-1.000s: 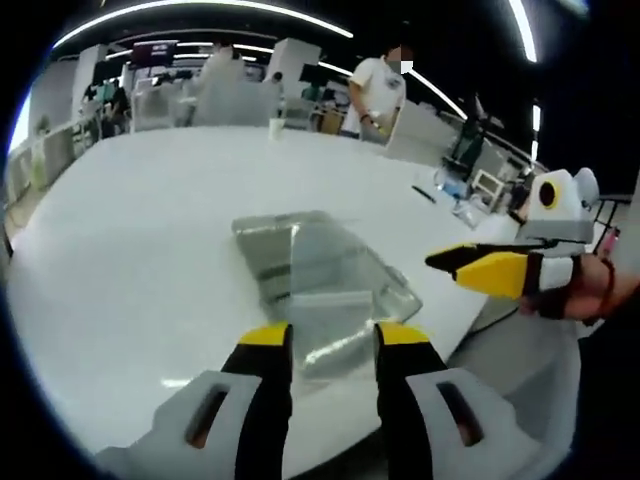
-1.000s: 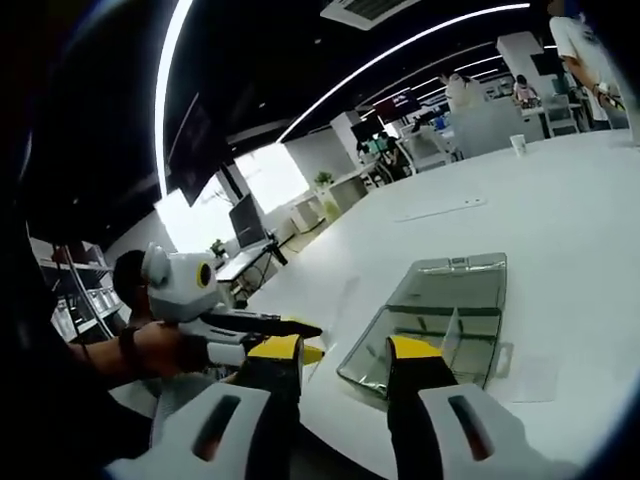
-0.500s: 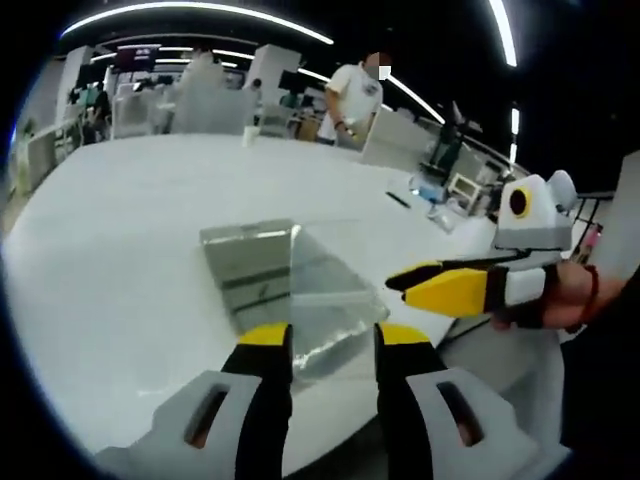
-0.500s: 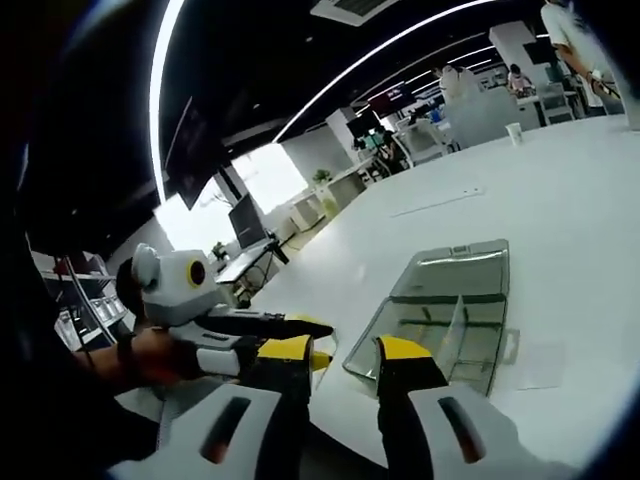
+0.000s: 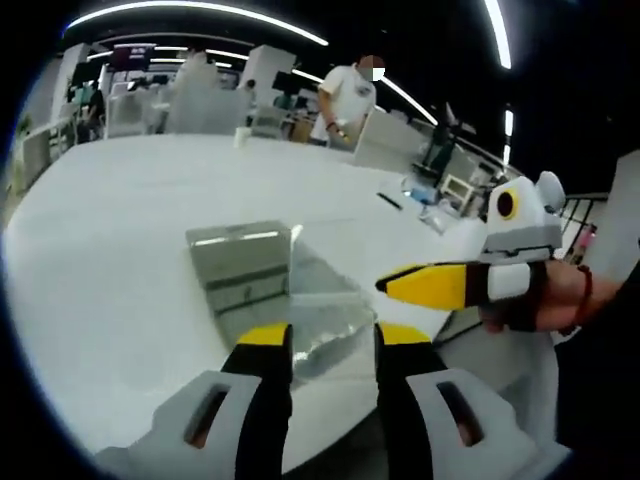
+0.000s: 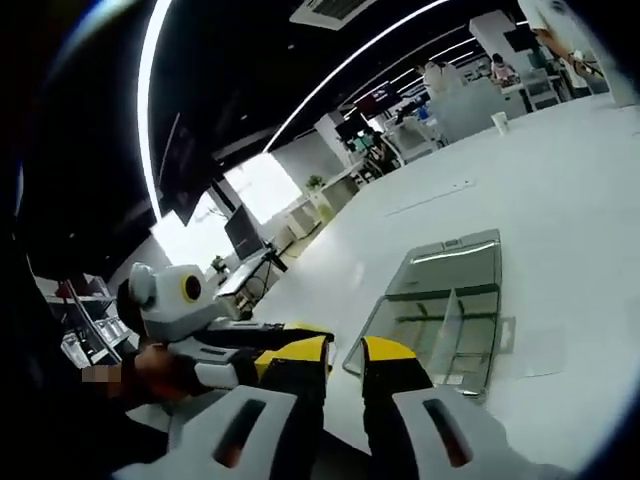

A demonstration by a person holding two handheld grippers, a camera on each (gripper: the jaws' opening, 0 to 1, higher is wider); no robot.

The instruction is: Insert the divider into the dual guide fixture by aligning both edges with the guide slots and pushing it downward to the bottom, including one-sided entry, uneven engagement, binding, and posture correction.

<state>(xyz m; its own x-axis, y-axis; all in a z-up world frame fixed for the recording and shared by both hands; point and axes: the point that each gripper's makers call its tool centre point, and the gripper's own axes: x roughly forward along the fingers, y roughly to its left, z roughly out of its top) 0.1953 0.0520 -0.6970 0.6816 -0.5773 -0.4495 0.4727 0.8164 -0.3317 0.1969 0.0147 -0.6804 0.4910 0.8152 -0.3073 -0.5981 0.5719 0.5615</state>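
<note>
The clear dual guide fixture [image 5: 250, 275] [image 6: 440, 300] lies flat on the white table [image 5: 120, 230], just beyond both pairs of jaws. A clear divider plate [image 6: 452, 322] [image 5: 293, 262] stands upright across its middle; how deep it sits cannot be told. My left gripper [image 5: 331, 338] hovers at the fixture's near end, open, with nothing between its yellow-tipped fingers. My right gripper [image 6: 345, 352] hangs off the table edge short of the fixture, its jaws only a narrow gap apart and empty. It reaches into the left gripper view from the right [image 5: 432, 285]. The left gripper [image 6: 250, 340] sits beside it.
A faint clear sheet [image 6: 540, 352] lies on the table beside the fixture. A paper cup [image 5: 240, 137] stands far back, small items [image 5: 425, 190] clutter the right edge, and a person [image 5: 345, 95] stands behind. The table's near edge runs just under the jaws.
My right gripper's jaws have narrowed steadily. It has come closer to the left gripper and the fixture's near end. Both cameras shifted slightly; the fixture and divider stayed put.
</note>
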